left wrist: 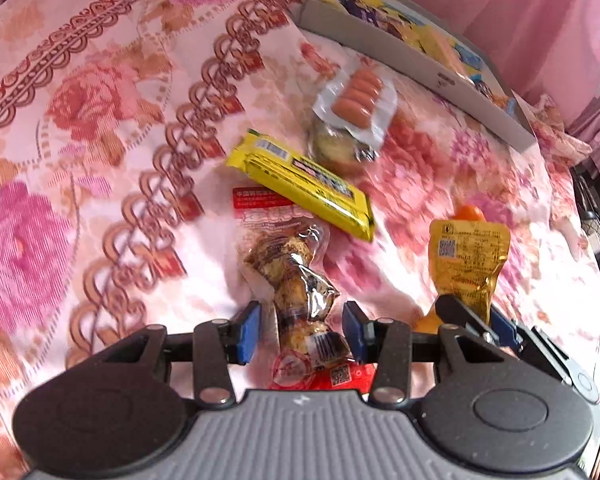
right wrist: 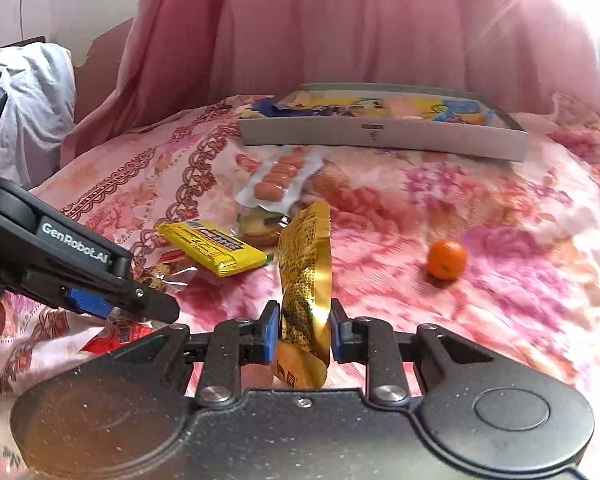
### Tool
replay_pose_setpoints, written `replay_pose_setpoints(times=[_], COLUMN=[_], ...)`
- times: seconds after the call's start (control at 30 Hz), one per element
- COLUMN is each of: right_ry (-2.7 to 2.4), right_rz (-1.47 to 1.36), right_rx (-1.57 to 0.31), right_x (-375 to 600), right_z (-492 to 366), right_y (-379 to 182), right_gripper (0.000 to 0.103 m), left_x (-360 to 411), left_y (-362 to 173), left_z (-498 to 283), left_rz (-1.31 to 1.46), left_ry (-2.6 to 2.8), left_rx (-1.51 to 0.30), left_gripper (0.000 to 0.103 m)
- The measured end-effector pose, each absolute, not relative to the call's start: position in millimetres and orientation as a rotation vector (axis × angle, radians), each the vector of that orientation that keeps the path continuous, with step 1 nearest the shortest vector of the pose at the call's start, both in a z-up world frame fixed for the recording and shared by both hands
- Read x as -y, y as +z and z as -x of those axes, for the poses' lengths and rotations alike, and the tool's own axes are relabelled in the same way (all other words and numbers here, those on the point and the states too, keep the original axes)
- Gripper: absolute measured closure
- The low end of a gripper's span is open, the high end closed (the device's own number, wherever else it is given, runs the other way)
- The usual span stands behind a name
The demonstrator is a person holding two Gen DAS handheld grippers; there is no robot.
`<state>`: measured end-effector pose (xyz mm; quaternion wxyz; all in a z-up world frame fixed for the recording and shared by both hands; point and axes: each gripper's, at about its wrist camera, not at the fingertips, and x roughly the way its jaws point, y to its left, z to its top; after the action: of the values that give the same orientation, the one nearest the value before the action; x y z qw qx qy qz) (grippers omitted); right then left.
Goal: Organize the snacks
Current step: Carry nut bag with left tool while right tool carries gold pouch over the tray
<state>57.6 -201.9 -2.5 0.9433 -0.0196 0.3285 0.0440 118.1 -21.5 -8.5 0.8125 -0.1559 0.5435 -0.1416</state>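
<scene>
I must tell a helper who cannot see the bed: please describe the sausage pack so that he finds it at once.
Start at the grey tray at the far side of the flowered bedspread. Just in front of its left part lies the sausage pack. It alone is clear plastic showing a row of orange-pink sausages, resting partly on a round pastry.

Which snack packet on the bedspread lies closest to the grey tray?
The clear sausage pack. It lies just before the grey tray; the yellow bar lies farther back; two others are gripped.

Box [right wrist: 384, 138] at far end of bed [right wrist: 420, 208]; sausage pack [right wrist: 280, 178] before it, apparently atop bun [right wrist: 260, 228]; orange [right wrist: 447, 259] well right.
</scene>
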Motion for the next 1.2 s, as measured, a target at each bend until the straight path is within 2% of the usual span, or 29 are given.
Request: replay_pose_setpoints(times=[0.47,0.5,0.67,1.2], right_ry=[0.044,0.048,0.057,0.103], right_rz=[-0.023,-0.025,-0.009,-0.015], right_rx=[-0.671,-0.672,-0.684,-0.625], right_x=[232.7,233.2,231.0,225.0], right_z=[-34.0,-33.3,-31.9,-25.3], right_y=[16.7,17.4,17.7,24.2], right_gripper=[0.076,0.086,0.088,0.088], left_x=[34.3,34.9,39.5,47.8], left_y=[4.1,5.8,8.2,40.1], left_z=[-96.0,-94.6,-91.3,-88.5], left_rz=[0.339,0.345,0.321,0.306], left_ry=[-0.363,-0.369,-0.368,-0.391], left_rx=[-1.203,-1.2,-1.187,-0.996], left_gripper=[0.057,0.057,0.057,0.057])
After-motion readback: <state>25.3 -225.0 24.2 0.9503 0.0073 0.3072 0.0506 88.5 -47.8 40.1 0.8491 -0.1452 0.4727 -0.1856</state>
